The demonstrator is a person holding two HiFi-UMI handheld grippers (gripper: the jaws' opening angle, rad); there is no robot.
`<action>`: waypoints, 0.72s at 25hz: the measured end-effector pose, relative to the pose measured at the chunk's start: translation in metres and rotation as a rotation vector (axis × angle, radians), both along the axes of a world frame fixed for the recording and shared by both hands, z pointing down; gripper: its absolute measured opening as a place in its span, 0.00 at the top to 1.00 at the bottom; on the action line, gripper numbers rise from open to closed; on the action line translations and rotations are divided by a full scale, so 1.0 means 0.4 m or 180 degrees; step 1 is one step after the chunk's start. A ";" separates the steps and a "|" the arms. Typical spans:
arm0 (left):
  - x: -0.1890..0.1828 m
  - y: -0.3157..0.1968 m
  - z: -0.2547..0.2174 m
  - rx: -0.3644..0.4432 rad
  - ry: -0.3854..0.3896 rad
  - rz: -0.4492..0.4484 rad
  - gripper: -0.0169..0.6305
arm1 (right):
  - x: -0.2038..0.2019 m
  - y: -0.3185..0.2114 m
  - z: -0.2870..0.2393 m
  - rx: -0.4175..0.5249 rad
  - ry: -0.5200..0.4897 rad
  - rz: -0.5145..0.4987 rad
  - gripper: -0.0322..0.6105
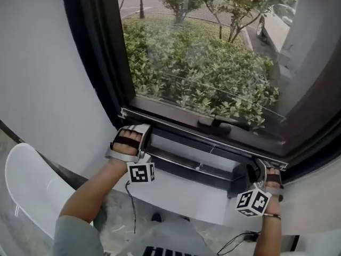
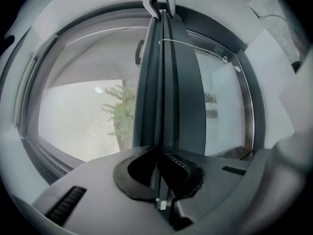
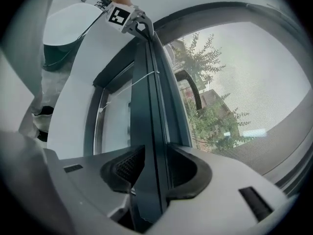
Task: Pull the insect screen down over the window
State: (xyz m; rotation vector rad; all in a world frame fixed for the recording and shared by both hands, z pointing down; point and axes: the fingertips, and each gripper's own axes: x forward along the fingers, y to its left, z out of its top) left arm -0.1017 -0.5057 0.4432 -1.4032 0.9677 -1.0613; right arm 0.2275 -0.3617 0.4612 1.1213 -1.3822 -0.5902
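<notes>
We judge the screen's pull bar [image 1: 202, 152], down at the 6 o'clock edge of the window [image 1: 213, 73], light, stiff and springy, best held at its ends: left claw [image 1: 145, 142] pinches the 9 o'clock end, right claw [image 1: 254, 170] stands spread around the 3 o'clock end.

White window sill [image 1: 176, 201] along the far side, mottled grey floor [image 1: 120, 232] near, white rounded chair [image 1: 32, 191] standing on it at left.
</notes>
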 end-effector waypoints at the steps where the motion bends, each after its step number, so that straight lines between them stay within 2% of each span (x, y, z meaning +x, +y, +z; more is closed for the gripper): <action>1: -0.001 0.000 -0.001 -0.0005 0.0068 0.0046 0.96 | 0.000 -0.003 -0.001 0.0013 0.0043 0.0010 0.74; 5: 0.000 -0.002 0.000 -0.0041 0.0115 0.0188 0.97 | 0.003 -0.015 -0.019 0.0047 0.0017 0.0030 0.74; 11: -0.003 0.004 0.004 -0.0163 0.0260 -0.0106 0.97 | 0.000 -0.004 -0.003 -0.0159 0.0147 -0.0076 0.74; 18: -0.003 0.006 0.006 -0.0132 0.0323 0.0059 0.97 | 0.007 -0.033 -0.003 0.0221 -0.0002 -0.0083 0.75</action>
